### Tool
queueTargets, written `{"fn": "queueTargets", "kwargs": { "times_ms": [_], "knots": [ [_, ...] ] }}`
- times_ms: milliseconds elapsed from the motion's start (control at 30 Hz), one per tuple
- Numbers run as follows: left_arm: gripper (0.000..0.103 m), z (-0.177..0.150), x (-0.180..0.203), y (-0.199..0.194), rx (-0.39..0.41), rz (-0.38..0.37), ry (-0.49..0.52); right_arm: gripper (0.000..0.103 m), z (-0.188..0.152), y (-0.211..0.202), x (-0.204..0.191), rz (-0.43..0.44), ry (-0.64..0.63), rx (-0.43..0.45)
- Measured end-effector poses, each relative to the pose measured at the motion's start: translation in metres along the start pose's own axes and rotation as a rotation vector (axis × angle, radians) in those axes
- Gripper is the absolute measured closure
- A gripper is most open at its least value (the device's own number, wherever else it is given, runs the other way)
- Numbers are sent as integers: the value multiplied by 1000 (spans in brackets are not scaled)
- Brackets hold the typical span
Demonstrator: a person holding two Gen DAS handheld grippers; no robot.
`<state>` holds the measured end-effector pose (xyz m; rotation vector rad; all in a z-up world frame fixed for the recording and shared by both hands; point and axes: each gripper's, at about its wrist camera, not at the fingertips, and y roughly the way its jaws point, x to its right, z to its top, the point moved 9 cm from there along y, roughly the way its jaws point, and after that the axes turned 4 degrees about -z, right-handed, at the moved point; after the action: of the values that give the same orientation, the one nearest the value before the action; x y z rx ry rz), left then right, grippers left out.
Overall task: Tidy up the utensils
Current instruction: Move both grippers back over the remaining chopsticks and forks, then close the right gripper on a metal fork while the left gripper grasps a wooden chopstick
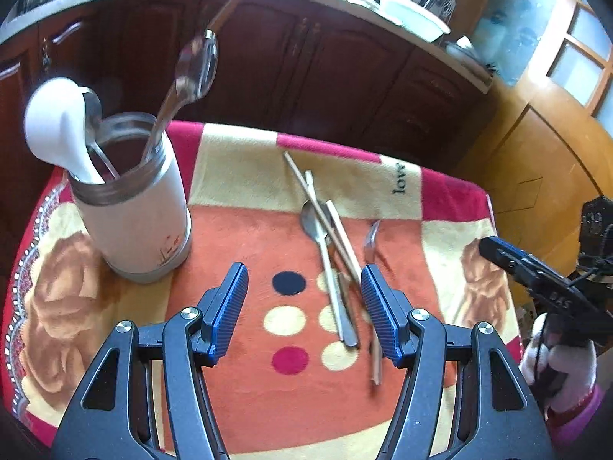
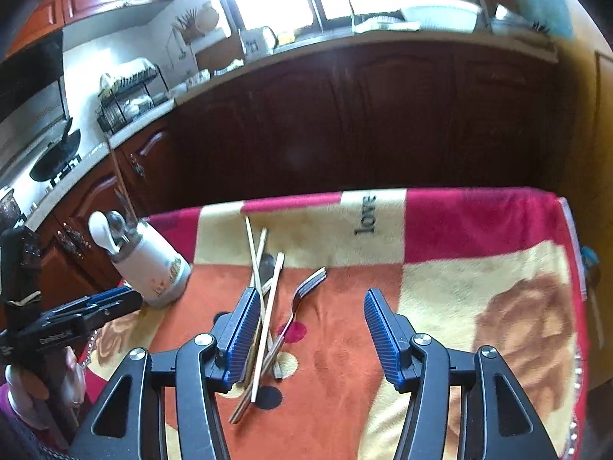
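On the blanket [image 1: 237, 237], white jar [image 1: 134, 222] filled with white spoon [image 1: 57, 122] and metal spoons [image 1: 195, 69], chopsticks [image 1: 325, 222] and fork [image 2: 302, 299] scattered beside the jar, left gripper [image 1: 304, 306] and right gripper [image 2: 310, 333] both held apart, nothing gripped.

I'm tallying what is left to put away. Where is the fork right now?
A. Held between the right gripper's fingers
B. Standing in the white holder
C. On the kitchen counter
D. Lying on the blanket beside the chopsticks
D: the fork lies flat on the blanket, just right of the loose chopsticks, with neither gripper closed on it.
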<state>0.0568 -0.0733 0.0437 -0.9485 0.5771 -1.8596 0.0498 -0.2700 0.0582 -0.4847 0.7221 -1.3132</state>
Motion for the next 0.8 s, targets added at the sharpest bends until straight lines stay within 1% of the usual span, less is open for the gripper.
{"fn": "queueTargets", "kwargs": {
  "times_ms": [100,167,200,300,433,533,667,733,800],
  "knots": [
    [42,-3,2,18,-39,-16,-6,49,-8,29,-4,36,-4,-49],
    [42,-2,5,30,-58,-10,5,53,-13,46,-8,56,-7,-83],
    [42,-1,8,35,-63,-8,8,59,-14,52,-9,61,-9,-94],
    [42,9,13,52,-65,-13,2,62,-18,70,-9,70,-11,-124],
    [42,34,7,73,-48,-26,-75,69,-15,86,-5,106,31,-137],
    [42,49,1,89,-53,-33,-132,72,-10,98,1,119,62,-144],
    [42,66,-6,109,-53,-8,-167,76,-10,113,10,108,51,-163],
    [42,71,-9,116,-51,13,-174,81,-11,119,11,111,44,-174],
    [42,76,-12,124,-52,29,-185,83,-13,125,10,114,30,-187]
  ]
}}
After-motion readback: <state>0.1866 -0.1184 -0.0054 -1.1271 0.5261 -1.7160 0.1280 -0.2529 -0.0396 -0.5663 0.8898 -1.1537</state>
